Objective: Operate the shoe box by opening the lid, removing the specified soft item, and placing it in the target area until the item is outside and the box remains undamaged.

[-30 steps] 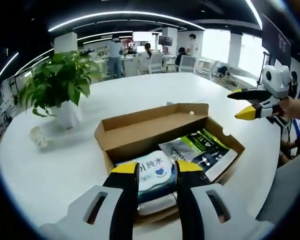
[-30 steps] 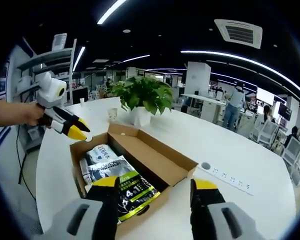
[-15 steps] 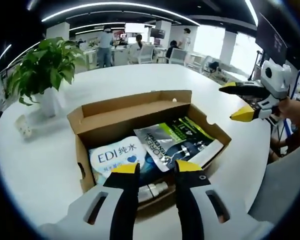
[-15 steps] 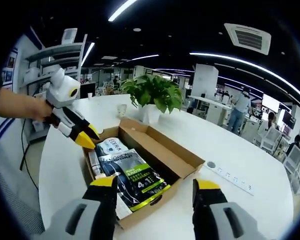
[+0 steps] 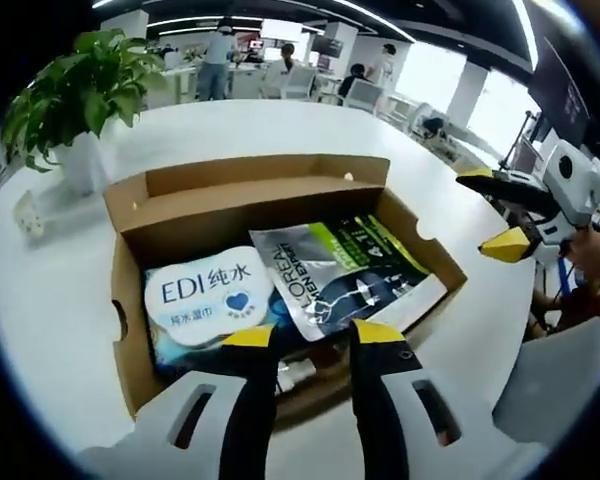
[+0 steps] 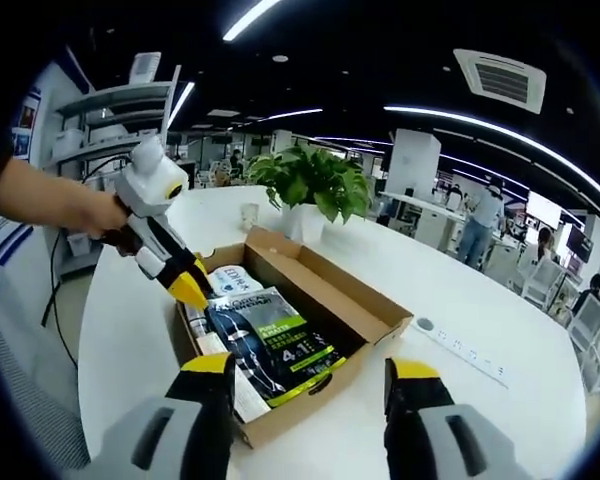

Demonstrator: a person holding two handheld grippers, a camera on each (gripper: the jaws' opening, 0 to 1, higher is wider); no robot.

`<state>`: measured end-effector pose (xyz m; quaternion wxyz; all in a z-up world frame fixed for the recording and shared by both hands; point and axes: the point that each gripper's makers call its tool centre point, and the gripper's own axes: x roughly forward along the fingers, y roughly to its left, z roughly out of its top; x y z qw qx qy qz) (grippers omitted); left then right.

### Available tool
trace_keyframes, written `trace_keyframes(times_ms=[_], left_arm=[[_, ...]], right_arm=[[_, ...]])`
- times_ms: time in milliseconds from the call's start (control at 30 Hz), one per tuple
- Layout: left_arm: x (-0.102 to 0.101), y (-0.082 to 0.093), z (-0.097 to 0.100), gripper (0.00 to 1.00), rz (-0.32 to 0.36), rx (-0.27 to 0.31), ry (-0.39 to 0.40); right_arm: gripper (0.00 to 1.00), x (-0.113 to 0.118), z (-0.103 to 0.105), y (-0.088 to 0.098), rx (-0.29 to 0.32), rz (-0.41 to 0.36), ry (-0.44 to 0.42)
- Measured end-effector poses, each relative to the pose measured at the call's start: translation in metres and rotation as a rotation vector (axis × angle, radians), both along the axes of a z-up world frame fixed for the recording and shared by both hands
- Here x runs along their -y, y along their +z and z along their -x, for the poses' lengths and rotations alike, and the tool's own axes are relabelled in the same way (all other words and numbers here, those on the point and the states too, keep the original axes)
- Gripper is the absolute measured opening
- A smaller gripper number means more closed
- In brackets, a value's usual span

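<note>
The cardboard shoe box (image 5: 128, 330) lies open on the white table, its lid flap (image 5: 250, 178) folded back. Inside sit a soft blue-and-white EDI wet-wipes pack (image 5: 208, 300) on the left and a dark green-edged pouch (image 5: 340, 275) on the right. My left gripper (image 5: 313, 340) hovers open, with a narrow gap, just above the box's near edge between the two items, holding nothing. In the right gripper view the left gripper (image 6: 188, 288) points down at the wipes pack (image 6: 232, 280). My right gripper (image 6: 310, 368) stands wide open beside the box (image 6: 310, 400); it also shows as the right gripper (image 5: 490, 213).
A potted green plant (image 5: 75, 90) and a small white cup (image 5: 25, 215) stand behind the box's left end. A white power strip (image 6: 460, 350) lies on the table past the box. People and desks are far behind. A hand (image 6: 50, 200) holds the left gripper.
My left gripper has moved forward and down over the open box, closing in on the wipes pack. The right gripper has stayed about where it was, still open.
</note>
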<state>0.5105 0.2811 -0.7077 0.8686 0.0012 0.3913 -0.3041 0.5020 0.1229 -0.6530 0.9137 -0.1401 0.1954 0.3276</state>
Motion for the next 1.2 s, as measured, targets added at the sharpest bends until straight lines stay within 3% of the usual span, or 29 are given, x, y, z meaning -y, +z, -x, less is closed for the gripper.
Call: trace_keyframes(times_ms=[133,400,567,833,933,1200], left_arm=[[0.007,-0.006,-0.001,0.26,0.048,-0.062,0.016],[0.012,-0.011,-0.006,0.20,0.133,-0.114,0.053],[0.017,-0.001,-0.011,0.18,0.289,-0.165,0.117],[0.019,-0.016,-0.012,0.12,0.246,-0.223,0.134],[0.013,-0.023,-0.015,0.01,0.182,-0.216,0.134],[0.016,-0.011,-0.013,0.00,0.218,-0.214,0.140]], right_arm=[[0.58,0.001,0.001,-0.001,0.007,-0.001,0.005],[0.57,0.001,0.001,-0.002,0.011,-0.016,0.021],[0.56,-0.002,0.002,-0.006,0.004,-0.016,0.034],[0.55,-0.010,0.003,-0.010,-0.008,-0.018,0.052],[0.55,-0.013,0.003,-0.011,-0.009,-0.016,0.060],[0.55,-0.021,0.002,-0.013,-0.005,0.000,0.080]])
